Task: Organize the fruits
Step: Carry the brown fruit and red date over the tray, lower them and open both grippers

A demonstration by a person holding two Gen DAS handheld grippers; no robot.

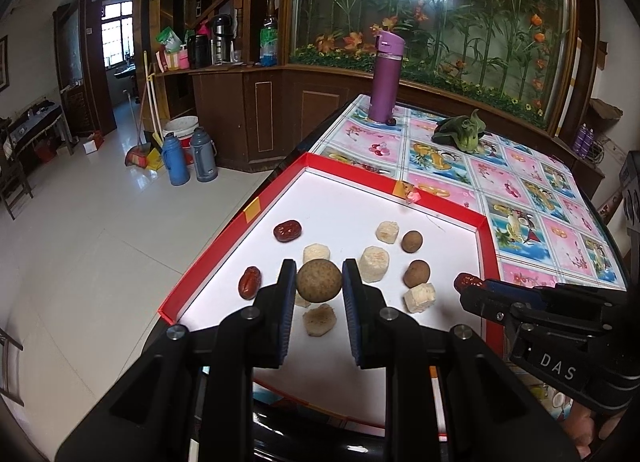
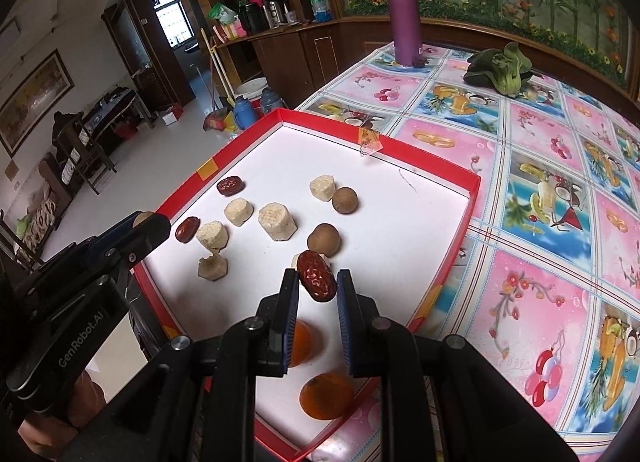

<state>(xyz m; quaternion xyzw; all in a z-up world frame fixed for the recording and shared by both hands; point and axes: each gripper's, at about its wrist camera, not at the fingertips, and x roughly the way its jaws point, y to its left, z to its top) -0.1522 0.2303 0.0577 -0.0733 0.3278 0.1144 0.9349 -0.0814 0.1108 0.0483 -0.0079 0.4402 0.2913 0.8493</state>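
A red-rimmed white tray (image 1: 440, 209) holds red dates, brown longans and several pale cut fruit chunks. My left gripper (image 1: 319, 282) is shut on a brown longan (image 1: 319, 282) and holds it above the tray. In the right wrist view my right gripper (image 2: 318, 282) is shut on a red date (image 2: 317, 277) above the tray (image 2: 448, 177). Two longans (image 2: 324, 240) lie just beyond it. Two oranges (image 2: 326, 396) lie near the tray's front edge. The left gripper also shows in the right wrist view (image 2: 146, 221), at the tray's left rim.
The tray lies on a table with a pink and blue fruit-print cloth (image 2: 540, 165). A purple flask (image 1: 383, 75) and a green leafy vegetable (image 1: 460, 131) stand at the far end. The table's left edge drops to a tiled floor (image 1: 92, 229).
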